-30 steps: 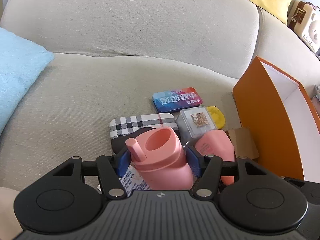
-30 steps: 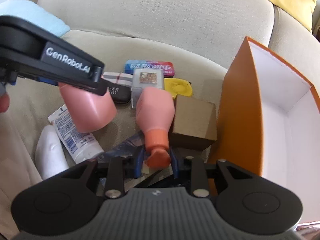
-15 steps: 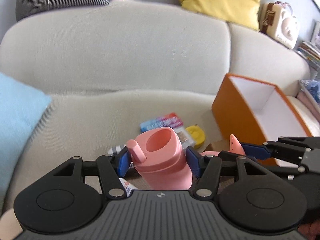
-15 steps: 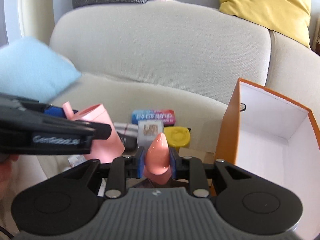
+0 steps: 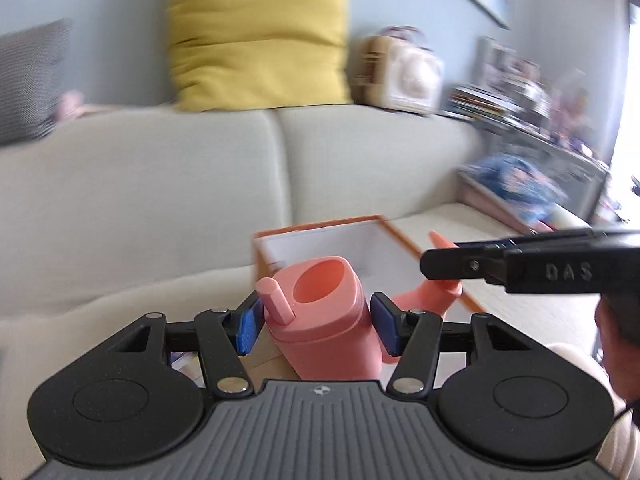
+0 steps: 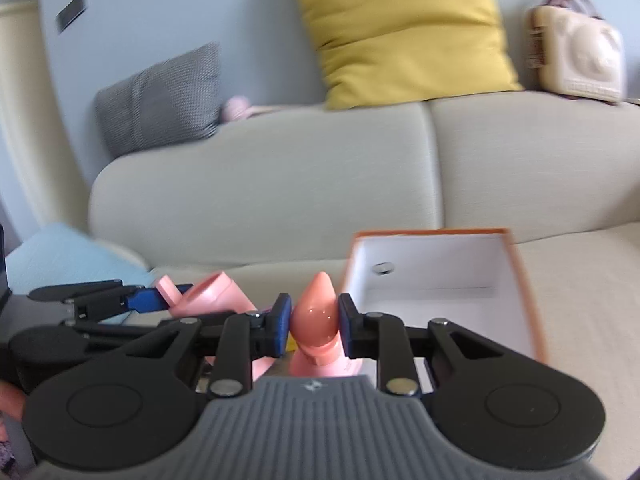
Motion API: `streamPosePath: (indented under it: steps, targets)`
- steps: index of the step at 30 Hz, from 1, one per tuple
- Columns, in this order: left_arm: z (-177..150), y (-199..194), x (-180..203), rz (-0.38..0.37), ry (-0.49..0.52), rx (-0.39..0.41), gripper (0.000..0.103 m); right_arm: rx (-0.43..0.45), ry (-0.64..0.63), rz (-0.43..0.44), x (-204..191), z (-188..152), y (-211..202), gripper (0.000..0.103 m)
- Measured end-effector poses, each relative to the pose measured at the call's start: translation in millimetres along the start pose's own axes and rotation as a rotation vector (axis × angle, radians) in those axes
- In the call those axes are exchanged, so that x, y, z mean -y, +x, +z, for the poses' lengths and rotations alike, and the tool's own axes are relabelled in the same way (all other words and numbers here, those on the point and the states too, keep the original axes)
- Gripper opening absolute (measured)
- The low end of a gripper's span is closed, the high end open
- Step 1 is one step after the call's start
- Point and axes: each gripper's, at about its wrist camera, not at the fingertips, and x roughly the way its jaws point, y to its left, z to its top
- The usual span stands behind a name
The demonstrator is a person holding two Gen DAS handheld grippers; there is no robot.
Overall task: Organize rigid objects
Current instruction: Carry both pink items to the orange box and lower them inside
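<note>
My left gripper is shut on a pink cup with a round opening and a small spout, held upright in the air. It also shows at the left of the right wrist view. My right gripper is shut on the pointed cap of a pink bottle, held with its tip up. That bottle shows in the left wrist view over the box's right rim. The open orange box with a white inside lies on the sofa seat just ahead of both grippers.
A beige sofa fills the view, with a yellow cushion, a grey cushion and a cream bag on its back. A light blue cushion lies at the left. Cluttered shelves stand at the right.
Both grippers have lifted their pink items off the sofa seat and swung right toward the orange box. The pile of small objects has dropped out of sight.
</note>
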Motion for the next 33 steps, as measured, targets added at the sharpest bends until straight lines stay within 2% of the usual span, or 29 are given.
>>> streamPosePath:
  steps: [4, 10, 14, 20, 27, 33]
  targets:
    - [-4.1, 32.5, 28.8, -0.107, 0.144, -0.046, 0.066, -0.038, 0.054, -0.041, 34.7, -4.2, -0.6, 0.026]
    - [-32.0, 70.1, 45.7, -0.229, 0.327, -0.196, 0.066, -0.142, 0.161, -0.039, 77.8, -36.8, 21.5, 0.026]
    - [-44.6, 83.4, 47.8, -0.247, 0.438, -0.285, 0.066, -0.194, 0.182, -0.010, 89.2, -59.4, 40.1, 0.026]
    - [-51.6, 90.7, 50.7, -0.301, 0.589, -0.372, 0.065, -0.249, 0.194, 0.041, 93.3, -71.6, 60.1, 0.026]
    - [-57.0, 98.8, 48.3, -0.352, 0.622, -0.456, 0.062, -0.306, 0.189, 0.087, 92.7, -74.5, 77.3, 0.025]
    - [-54.8, 103.1, 45.6, -0.366, 0.620, -0.480, 0.062, -0.360, 0.195, 0.085, 93.4, -79.4, 90.8, 0.023]
